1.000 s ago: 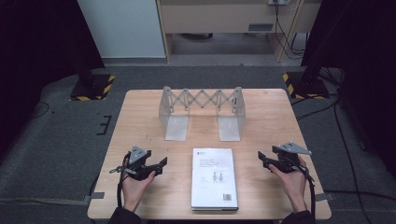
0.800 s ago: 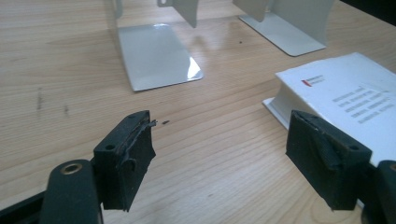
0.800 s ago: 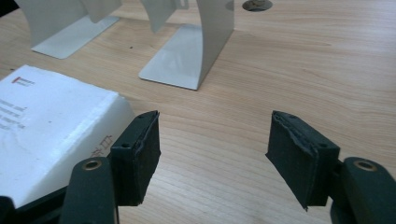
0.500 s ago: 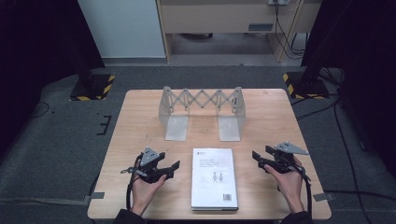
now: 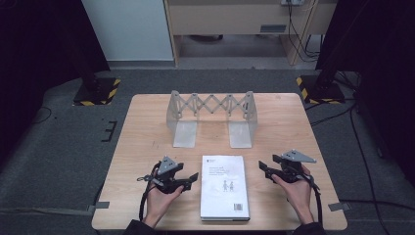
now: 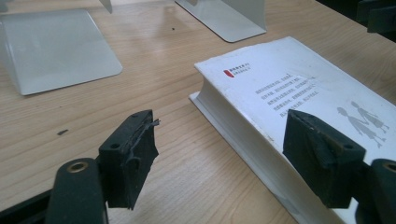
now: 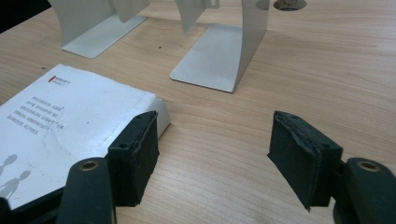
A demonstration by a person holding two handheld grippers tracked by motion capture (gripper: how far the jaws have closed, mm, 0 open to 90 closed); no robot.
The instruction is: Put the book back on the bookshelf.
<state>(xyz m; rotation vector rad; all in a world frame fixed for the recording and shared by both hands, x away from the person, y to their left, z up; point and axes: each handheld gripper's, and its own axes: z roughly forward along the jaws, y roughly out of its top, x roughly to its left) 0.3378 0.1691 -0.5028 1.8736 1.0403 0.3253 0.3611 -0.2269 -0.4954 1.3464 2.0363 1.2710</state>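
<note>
A thick white book (image 5: 225, 188) lies flat on the wooden table (image 5: 147, 132), near its front edge. My left gripper (image 5: 190, 181) is held just left of the book, open, with nothing between its fingers. In the left gripper view, the open gripper (image 6: 224, 149) looks at the book (image 6: 289, 88); one finger (image 6: 322, 154) shows against the cover and the other over bare wood. My right gripper (image 5: 264, 171) is held just right of the book, open and empty. In the right gripper view, the gripper (image 7: 217, 149) has the book's corner (image 7: 70, 116) by its left finger (image 7: 135, 154).
A grey metal expanding book rack (image 5: 213, 105) stands behind the book, its two end plates resting on the table. Its base plates (image 6: 56, 51) (image 7: 219, 56) lie ahead of both grippers. Bare wood lies to either side of the book.
My left gripper has moved right, up to the book's left edge. My right gripper has moved a little left toward the book's right edge. Both remain open.
</note>
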